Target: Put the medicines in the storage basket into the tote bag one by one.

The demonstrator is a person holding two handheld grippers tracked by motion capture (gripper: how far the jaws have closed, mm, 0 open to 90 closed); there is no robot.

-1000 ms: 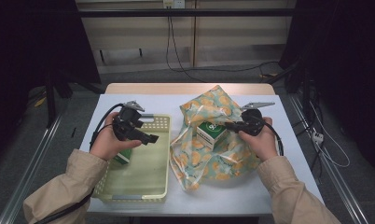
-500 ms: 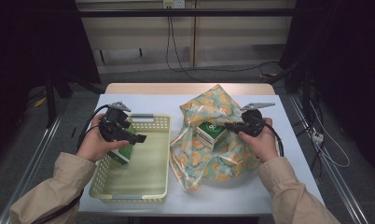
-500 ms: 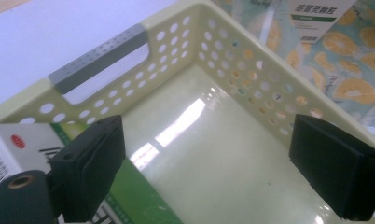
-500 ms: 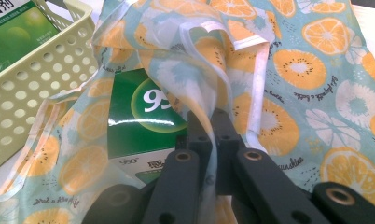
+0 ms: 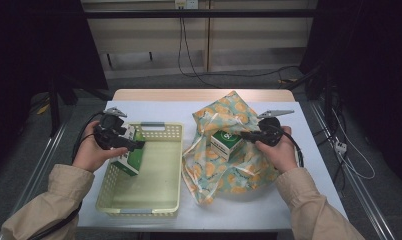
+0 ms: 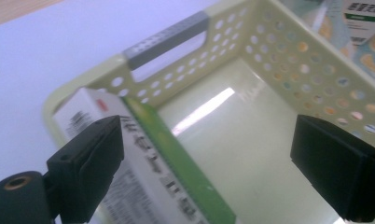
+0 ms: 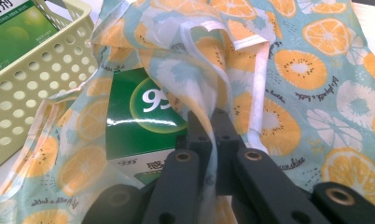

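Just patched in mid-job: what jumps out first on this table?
The orange-slice printed bag sprawls over the right half of the table, a green and white box poking from its mouth, and the right gripper is pinched shut on the bag's edge. At left sits a pale yellow basket; a second green box leans inside its left wall, beside the open left gripper.

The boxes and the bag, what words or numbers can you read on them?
"99": white digits in a green circle on the green box inside the bag; the second digit is partly hidden.
"sunshine" (uncertain): small script on the bag.
Chinese characters on the box in the basket: cut off, unreadable.
Small print on that box in the left gripper view: blurred, unreadable.
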